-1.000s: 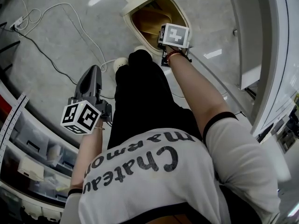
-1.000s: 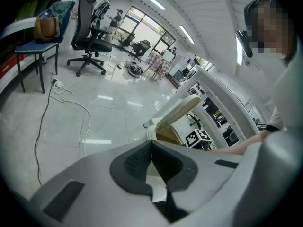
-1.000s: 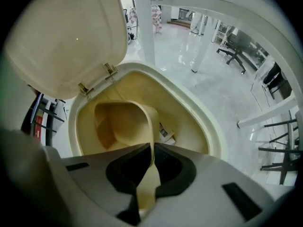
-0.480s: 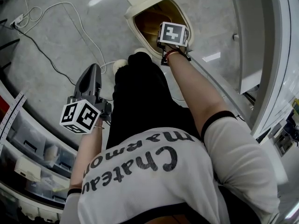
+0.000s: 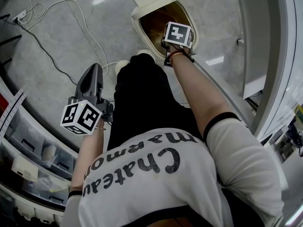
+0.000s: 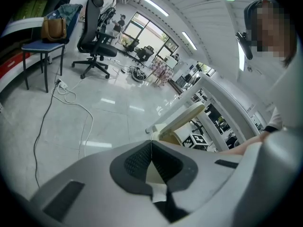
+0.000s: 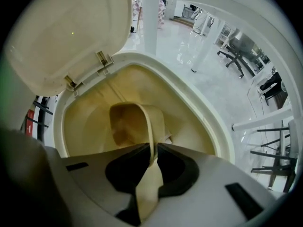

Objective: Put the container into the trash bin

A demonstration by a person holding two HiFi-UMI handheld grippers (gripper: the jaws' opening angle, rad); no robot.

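**Current step: release over the bin.**

1. The right gripper (image 7: 152, 148) has its jaws closed on the rim wall of the container (image 7: 130, 122), a tan, open-topped vessel. The pinched edge runs straight down between the two jaws.
2. In the right gripper view, the container sits at frame centre, directly over the mouth of the trash bin (image 7: 191, 92). The lid (image 7: 71, 32) is swung up and fills the upper left of that frame. It cannot be determined whether the container is level with the bin rim or above it.
3. In the head view, the right gripper appears at upper centre, over the bin opening, with the arm extended forward.
4. The left gripper (image 6: 151, 150) has its jaws brought fully together with nothing held. In the head view it is at the lower left, well apart from the bin, pointing at the floor (image 5: 57, 46).

**Next move (assessment).** Transport appears complete; only the drop is outstanding. Open the right jaws fully so the thin rim slips free. The opening is wide relative to the container, so a miss looks unlikely. Keep the gripper clear of the raised lid when withdrawing.
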